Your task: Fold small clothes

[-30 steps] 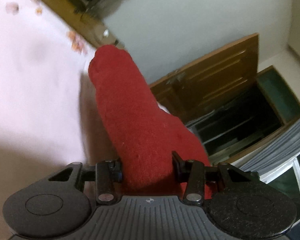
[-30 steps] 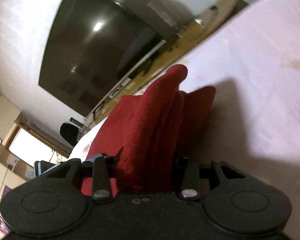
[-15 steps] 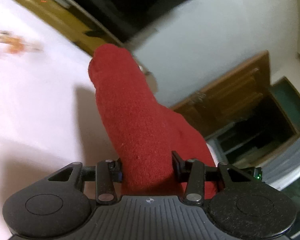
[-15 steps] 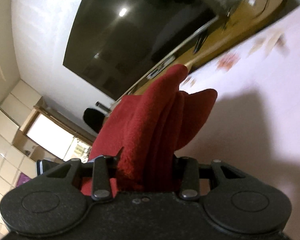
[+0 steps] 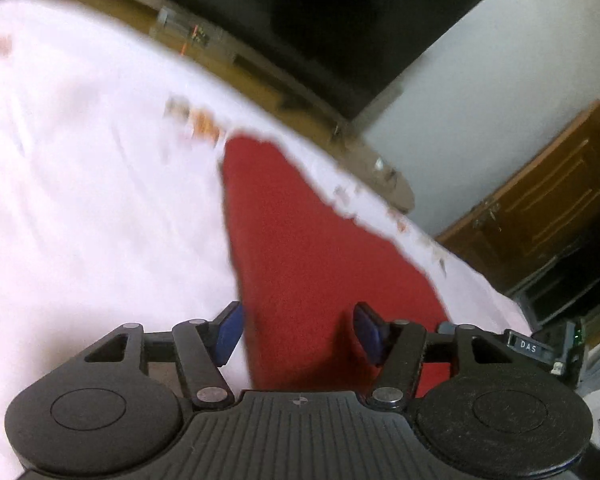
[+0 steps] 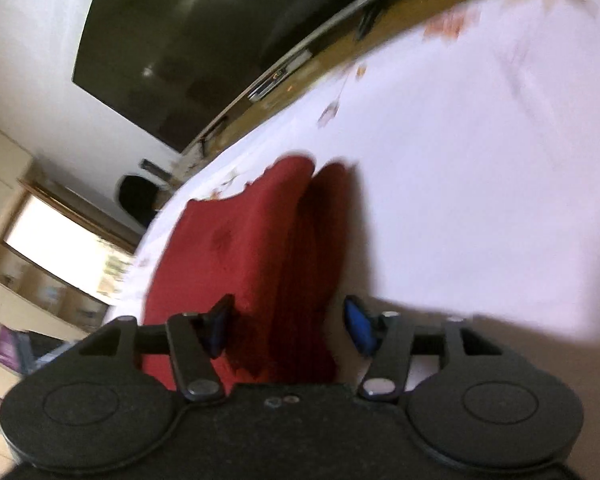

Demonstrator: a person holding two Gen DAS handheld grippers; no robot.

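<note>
The left gripper (image 5: pixel 298 330) is hovering low over a pale bedsheet (image 5: pixel 100 208), its blue pads (image 5: pixel 229 330) spread wide and gripping nothing. Between and beyond them a red cloth (image 5: pixel 300 248) is lying flat on the sheet, tapering away from the camera to a narrow far end. The cloth's near edge is running under the gripper body, so whether it is touching the pads cannot be told. A shadow is falling across the red fabric just in front of the right-hand pad.

The right gripper (image 6: pixel 286 326) is likewise standing released, its blue-tipped fingers (image 6: pixel 358 326) parted on either side of the same red cloth (image 6: pixel 236 248). Here the fabric is showing a raised lengthwise fold or ridge down its middle, the darker half lying toward the right finger, the brighter half spreading left. The cloth is resting on the sheet (image 6: pixel 480 184), which is carrying a faint orange floral print toward its far edge.

Past the bed's far edge a wooden shelf (image 6: pixel 300 68) is running along the wall. Above it a large dark television screen (image 6: pixel 204 40) is reflecting a ceiling light. In the left wrist view a brown wooden door (image 5: pixel 540 208) is standing to the right of the screen (image 5: pixel 340 20). Much of both views is blurring with motion.
</note>
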